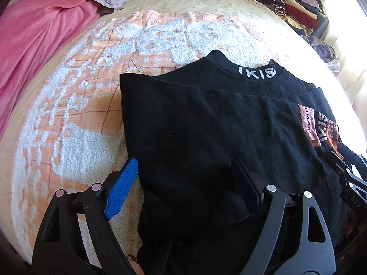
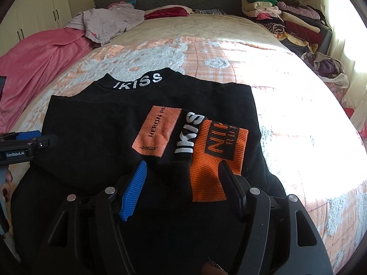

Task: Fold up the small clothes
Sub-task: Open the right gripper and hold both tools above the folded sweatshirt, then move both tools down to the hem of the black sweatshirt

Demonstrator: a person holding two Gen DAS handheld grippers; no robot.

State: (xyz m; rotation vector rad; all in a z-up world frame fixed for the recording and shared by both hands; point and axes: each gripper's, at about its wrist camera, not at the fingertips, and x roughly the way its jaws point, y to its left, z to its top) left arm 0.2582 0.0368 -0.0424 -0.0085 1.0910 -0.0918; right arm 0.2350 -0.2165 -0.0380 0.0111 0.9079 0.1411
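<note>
A black top (image 1: 206,123) with white "IKISS" lettering on its collar lies partly folded on the bed, sleeves folded in over the body; it also shows in the right wrist view (image 2: 96,123). Orange printed sleeve patches (image 2: 218,155) lie on its right side. My left gripper (image 1: 183,178) is open over the garment's left lower part, its blue finger off the cloth's left edge. My right gripper (image 2: 183,174) is open just above the lower right part, by the orange cuff. The left gripper also shows in the right wrist view (image 2: 27,146) at the left edge.
The bed carries an orange and white fleecy blanket (image 1: 91,105). A pink cover (image 1: 39,36) and a crumpled pale garment (image 2: 107,23) lie at the far left. Stacked folded clothes (image 2: 286,16) sit at the far right by the window.
</note>
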